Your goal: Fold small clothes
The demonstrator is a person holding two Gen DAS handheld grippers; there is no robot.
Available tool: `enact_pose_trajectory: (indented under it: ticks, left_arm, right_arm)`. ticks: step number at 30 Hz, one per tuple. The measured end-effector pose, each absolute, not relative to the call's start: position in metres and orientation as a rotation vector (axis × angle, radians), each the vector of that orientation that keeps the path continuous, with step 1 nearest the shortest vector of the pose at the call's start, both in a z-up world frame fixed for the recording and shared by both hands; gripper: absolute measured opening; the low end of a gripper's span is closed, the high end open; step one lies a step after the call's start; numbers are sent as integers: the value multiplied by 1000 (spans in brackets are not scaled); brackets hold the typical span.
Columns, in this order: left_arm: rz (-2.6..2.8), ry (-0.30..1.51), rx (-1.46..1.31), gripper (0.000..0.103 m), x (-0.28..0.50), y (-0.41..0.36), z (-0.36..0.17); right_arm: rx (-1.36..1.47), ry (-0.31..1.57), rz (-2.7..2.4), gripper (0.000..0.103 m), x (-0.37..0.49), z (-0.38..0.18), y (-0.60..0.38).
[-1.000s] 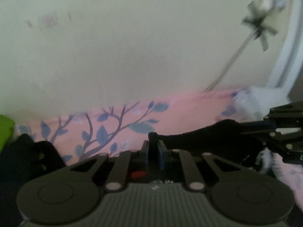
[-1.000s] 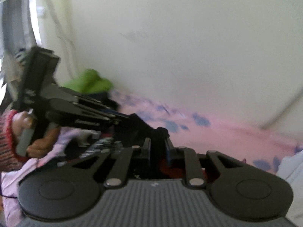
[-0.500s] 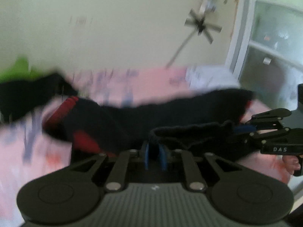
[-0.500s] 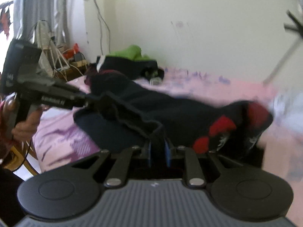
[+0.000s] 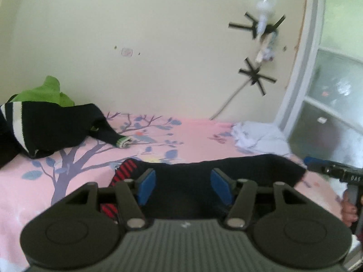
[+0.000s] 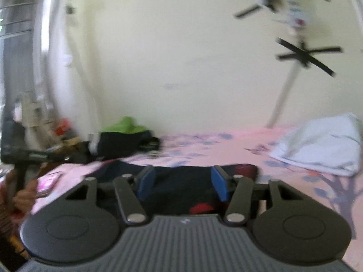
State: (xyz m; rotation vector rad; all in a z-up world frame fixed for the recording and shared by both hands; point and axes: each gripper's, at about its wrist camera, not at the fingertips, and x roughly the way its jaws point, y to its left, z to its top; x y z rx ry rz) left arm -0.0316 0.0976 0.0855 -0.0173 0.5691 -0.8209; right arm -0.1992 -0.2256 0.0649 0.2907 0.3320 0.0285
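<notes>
Jaws on both grippers have just been opening, nothing clamped. Left gripper [image 5: 183, 187]: blue pads [image 5: 147, 187] spread moderately wide, with the black knit garment with red striped patches [image 5: 226, 172] lying behind and below the gap, not pressed by either pad. Right gripper [image 6: 181, 184]: same picture, blue pads [image 6: 219, 183] apart, with the same garment [image 6: 179, 176] spread flat under them and no pad contact.

Garment sits on the pink bedsheet with purple tree and blue leaf print [image 5: 68, 170], laid out sideways across the near part of the bed. In the left view, the red stripes show at its left end, and its right end reaches toward the right gripper tip [image 5: 329, 170] at the frame edge, held by a hand [image 5: 348, 210]. In the right view, a red patch is on the right end, and the left gripper [image 6: 34, 156] with its hand [image 6: 22, 195] sits off the left end.

Elsewhere on the sheet: pile of black clothing with white stripes [image 5: 45, 127] far left by the wall, with a bright green cloth [image 5: 45, 90] on top; crumpled white cloth [image 5: 256, 138] far right near the window frame. Both are well apart from the garment. Right view is motion-blurred, so edge detail there is soft.
</notes>
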Motion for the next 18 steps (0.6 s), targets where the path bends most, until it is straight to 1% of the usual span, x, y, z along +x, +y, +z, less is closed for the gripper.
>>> enact_pose_trajectory:
  ticks: [1, 2, 3, 4, 5, 7, 8, 10, 11, 13, 14, 15, 18]
  left_arm:
    - [-812, 593, 5, 49, -22, 87, 78]
    - [-804, 622, 27, 41, -15, 80, 72]
    - [-798, 653, 48, 36, -8, 72, 64]
    - [-790, 677, 70, 35, 1, 63, 55]
    - [-774, 692, 94, 35, 9, 54, 46]
    - [-722, 710, 129, 38, 21, 40, 30]
    - [-705, 688, 142, 40, 23, 34, 27]
    - [-677, 655, 181, 41, 21, 25, 25]
    - [-667, 648, 188, 42, 20, 23, 25]
    - [-657, 641, 202, 44, 18, 23, 26]
    - [-654, 650, 193, 45, 16, 25, 28]
    - [-654, 663, 172, 45, 15, 28, 32]
    - [-738, 661, 32, 45, 1, 46, 51]
  right_arm:
    - [303, 352, 16, 47, -193, 59, -229]
    - [318, 366, 13, 47, -189, 53, -232]
    - [328, 387, 7, 45, -183, 46, -233]
    - [318, 419, -8, 42, -176, 39, -233]
    - [290, 457, -38, 34, -171, 33, -232]
    - [217, 546, -148, 16, -159, 14, -234]
    - [219, 554, -169, 15, -158, 5, -236]
    - [297, 531, -164, 14, -164, 8, -245]
    - [299, 521, -169, 16, -166, 11, -245]
    - [275, 491, -187, 31, -174, 19, -244]
    - [280, 474, -183, 44, -179, 24, -242]
    - [290, 454, -165, 48, -182, 30, -241]
    - [323, 390, -66, 48, -189, 47, -232]
